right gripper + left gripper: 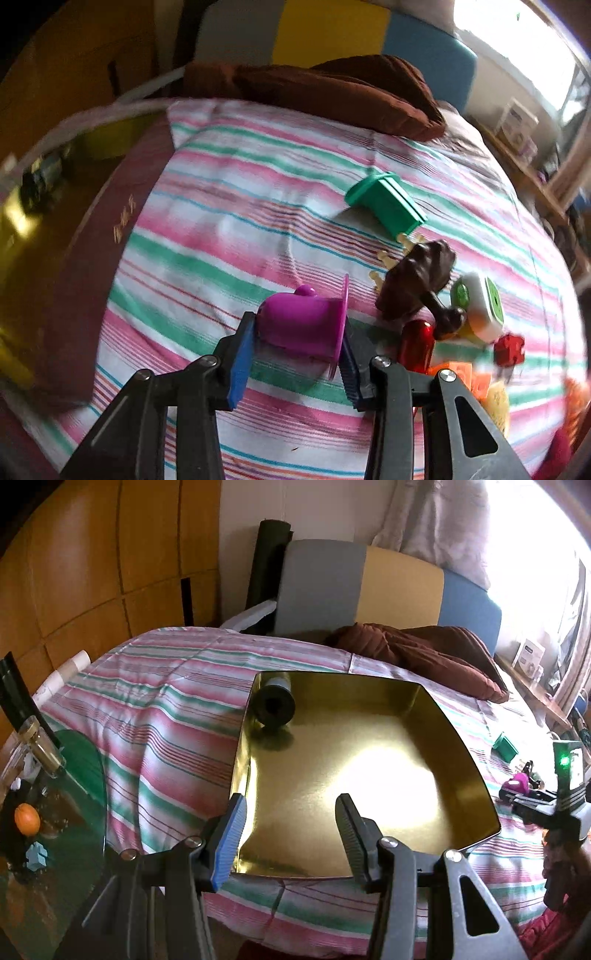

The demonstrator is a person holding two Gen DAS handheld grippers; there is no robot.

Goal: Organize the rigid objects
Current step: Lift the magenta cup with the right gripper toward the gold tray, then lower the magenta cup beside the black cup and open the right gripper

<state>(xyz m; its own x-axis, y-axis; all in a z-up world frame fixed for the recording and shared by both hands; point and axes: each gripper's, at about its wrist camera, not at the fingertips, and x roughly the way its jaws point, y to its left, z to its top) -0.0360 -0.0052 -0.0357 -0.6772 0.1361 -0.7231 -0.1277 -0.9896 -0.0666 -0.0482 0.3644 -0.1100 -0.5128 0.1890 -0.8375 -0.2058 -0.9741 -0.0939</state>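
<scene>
The right hand-held gripper (299, 354) is pinching the purple toy cup (304, 325) by base and rim over the bed's (221, 229) middle, light, stiff, slick plastic, while the left hand-held gripper (291, 834) hangs spread over the gold tin's (461, 738) near edge.

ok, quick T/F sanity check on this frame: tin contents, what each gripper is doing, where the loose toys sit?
1. The gold tin holds one dark cylinder, in its far left corner. True.
2. The left gripper grips the tin's rim. False: its jaws stand open and empty over the tin's near edge.
3. The right gripper has its jaws around a purple toy cup. True.
4. The green toy lies inside the tin. False: it lies on the striped bedspread.
</scene>
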